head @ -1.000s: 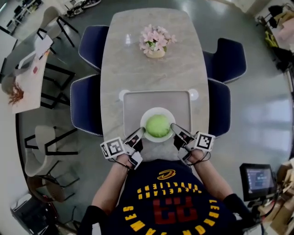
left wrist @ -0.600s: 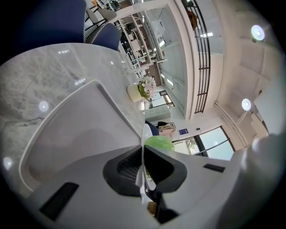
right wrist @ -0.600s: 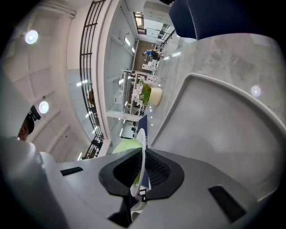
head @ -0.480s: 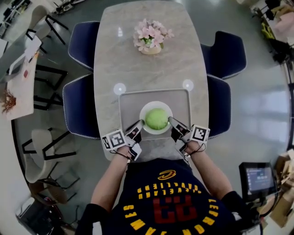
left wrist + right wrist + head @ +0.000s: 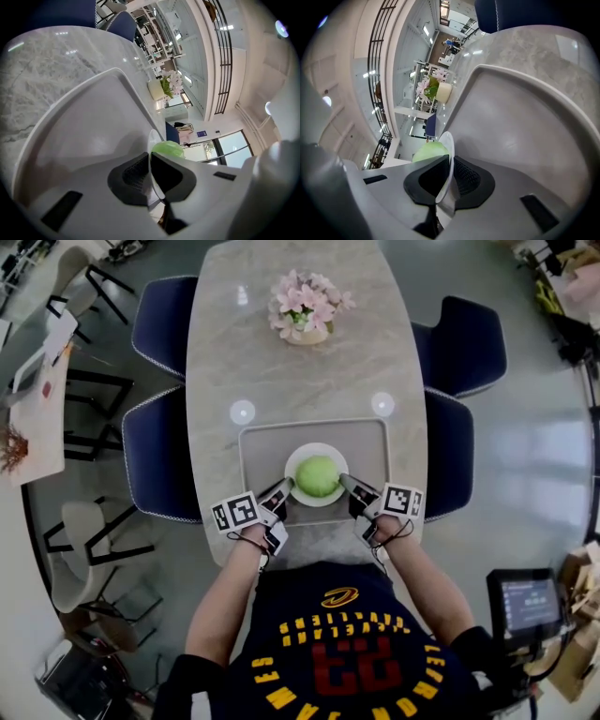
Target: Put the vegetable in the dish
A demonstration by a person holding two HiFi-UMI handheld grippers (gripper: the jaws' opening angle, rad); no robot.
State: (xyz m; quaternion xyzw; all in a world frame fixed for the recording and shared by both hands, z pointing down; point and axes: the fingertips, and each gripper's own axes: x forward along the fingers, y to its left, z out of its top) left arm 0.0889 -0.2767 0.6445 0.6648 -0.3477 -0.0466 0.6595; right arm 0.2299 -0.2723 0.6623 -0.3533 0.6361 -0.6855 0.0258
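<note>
A round green vegetable [image 5: 318, 475] lies in a white dish [image 5: 299, 461] that is over the grey tray [image 5: 261, 444]. My left gripper [image 5: 281, 491] is shut on the dish's left rim, my right gripper [image 5: 346, 486] on its right rim. In the left gripper view the thin white dish [image 5: 154, 165] runs between the dark pads [image 5: 136, 173], with the vegetable [image 5: 168, 149] behind. The right gripper view shows the same: the dish [image 5: 446, 164] edge clamped between the pads [image 5: 464, 177], the green vegetable [image 5: 429, 151] to its left.
The tray lies on a marble table [image 5: 309, 371] with a pot of pink flowers [image 5: 307, 307] at the far end and two small white discs [image 5: 242, 412] [image 5: 382, 404] by the tray's far corners. Dark blue chairs [image 5: 155, 451] flank both sides.
Both grippers and the dish with the vegetable have moved a little farther over the tray, away from the person. The jaws stay closed on the rim.
</note>
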